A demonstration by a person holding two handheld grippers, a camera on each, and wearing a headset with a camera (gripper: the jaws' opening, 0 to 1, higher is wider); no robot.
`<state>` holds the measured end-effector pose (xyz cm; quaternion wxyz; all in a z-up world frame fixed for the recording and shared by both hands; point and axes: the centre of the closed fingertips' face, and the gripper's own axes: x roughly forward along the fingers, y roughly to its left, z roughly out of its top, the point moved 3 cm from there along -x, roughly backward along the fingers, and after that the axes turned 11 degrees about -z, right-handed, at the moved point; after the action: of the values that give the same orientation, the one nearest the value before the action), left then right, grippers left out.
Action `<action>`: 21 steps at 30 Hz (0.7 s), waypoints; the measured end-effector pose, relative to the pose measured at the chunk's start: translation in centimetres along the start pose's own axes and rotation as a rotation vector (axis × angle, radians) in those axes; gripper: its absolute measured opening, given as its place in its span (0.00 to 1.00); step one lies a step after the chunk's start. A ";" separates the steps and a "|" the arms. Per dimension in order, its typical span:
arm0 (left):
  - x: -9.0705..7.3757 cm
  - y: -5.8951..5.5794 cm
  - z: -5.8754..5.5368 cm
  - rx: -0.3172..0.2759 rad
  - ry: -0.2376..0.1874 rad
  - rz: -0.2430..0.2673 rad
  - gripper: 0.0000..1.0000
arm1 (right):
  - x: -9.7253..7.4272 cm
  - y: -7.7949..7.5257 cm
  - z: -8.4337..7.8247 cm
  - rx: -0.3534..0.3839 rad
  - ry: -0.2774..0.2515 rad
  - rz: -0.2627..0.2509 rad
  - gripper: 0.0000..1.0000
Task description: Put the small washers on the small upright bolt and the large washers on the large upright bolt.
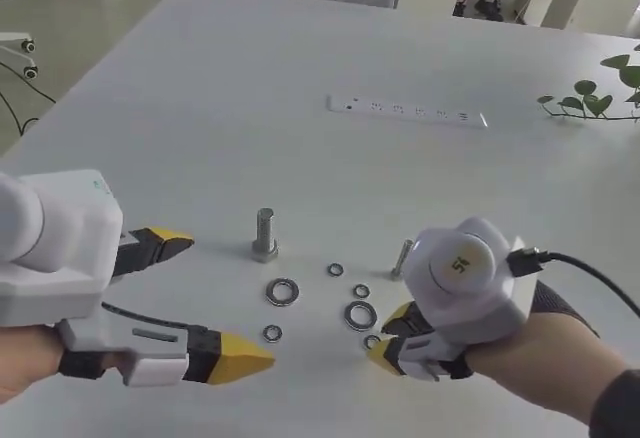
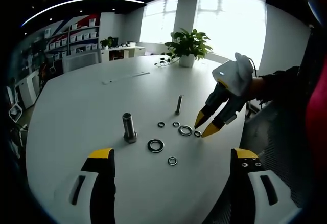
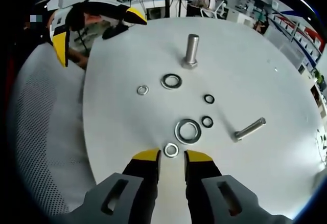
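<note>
The right gripper (image 3: 172, 157) is low over the table (image 1: 200, 108), its jaws narrowly apart, with a small washer (image 3: 171, 150) lying flat just at their tips. The left gripper (image 1: 225, 298) hangs wide open, holding nothing. Loose washers (image 1: 283, 291) lie between the large bolt (image 1: 264, 233) and the small bolt (image 1: 402, 258).

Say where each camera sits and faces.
Head view: headset, looking down at the large bolt; left gripper, right gripper and hands show.
Left gripper view: on the left gripper, facing the right gripper; own jaws below.
Right gripper view: on the right gripper, facing the large bolt; own jaws below.
Shared: all show the large bolt.
</note>
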<state>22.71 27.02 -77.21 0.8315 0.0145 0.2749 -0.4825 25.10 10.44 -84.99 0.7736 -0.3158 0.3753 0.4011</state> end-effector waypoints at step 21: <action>0.1 -0.1 0.1 -0.005 -0.007 -0.004 0.96 | 0.3 0.0 0.1 -0.052 -0.008 0.003 0.14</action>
<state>22.71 26.82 -77.18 0.8314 0.0101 0.2734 -0.4836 25.26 10.60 -85.17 0.7661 -0.3335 0.3621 0.4132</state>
